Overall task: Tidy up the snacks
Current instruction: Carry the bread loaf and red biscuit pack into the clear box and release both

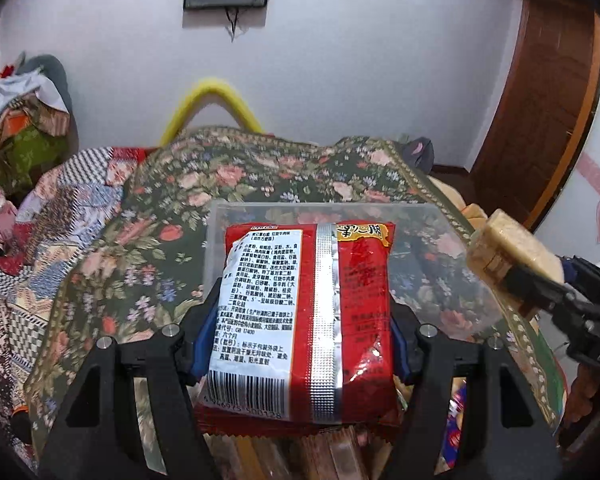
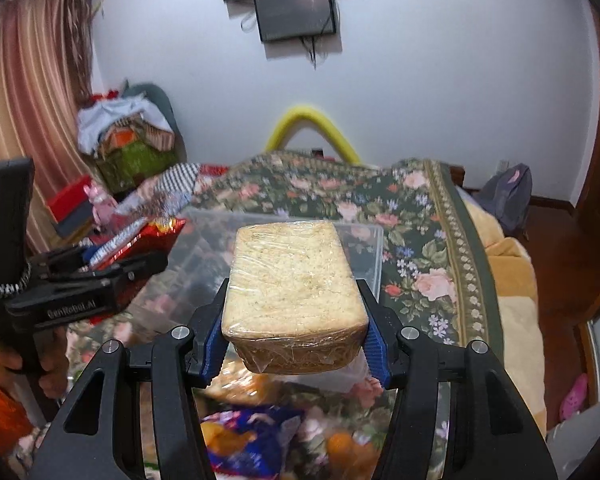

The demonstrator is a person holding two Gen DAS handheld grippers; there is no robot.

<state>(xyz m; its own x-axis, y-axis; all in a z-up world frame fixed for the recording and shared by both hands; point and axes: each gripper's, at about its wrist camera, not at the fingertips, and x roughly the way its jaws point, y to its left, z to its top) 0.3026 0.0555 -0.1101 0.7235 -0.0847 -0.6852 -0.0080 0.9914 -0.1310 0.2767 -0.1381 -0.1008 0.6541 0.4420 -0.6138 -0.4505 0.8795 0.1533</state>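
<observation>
My left gripper [image 1: 300,344] is shut on a red instant-noodle packet [image 1: 304,320], label side up, held above a clear plastic box [image 1: 440,216] on the flowered bedspread. My right gripper [image 2: 296,336] is shut on a plastic-wrapped block of beige cakes [image 2: 292,280], held above the same clear box [image 2: 374,240]. The right gripper with its cake block [image 1: 504,244] shows at the right edge of the left wrist view. The left gripper with the red packet [image 2: 140,236] shows at the left of the right wrist view.
Loose snack bags, one blue [image 2: 244,436], lie on the flowered bedspread [image 1: 260,168] under the grippers. Piled clothes and boxes [image 2: 132,144] stand at the far left, a yellow tube [image 2: 312,124] behind the bed, a wooden door frame [image 1: 548,112] at the right.
</observation>
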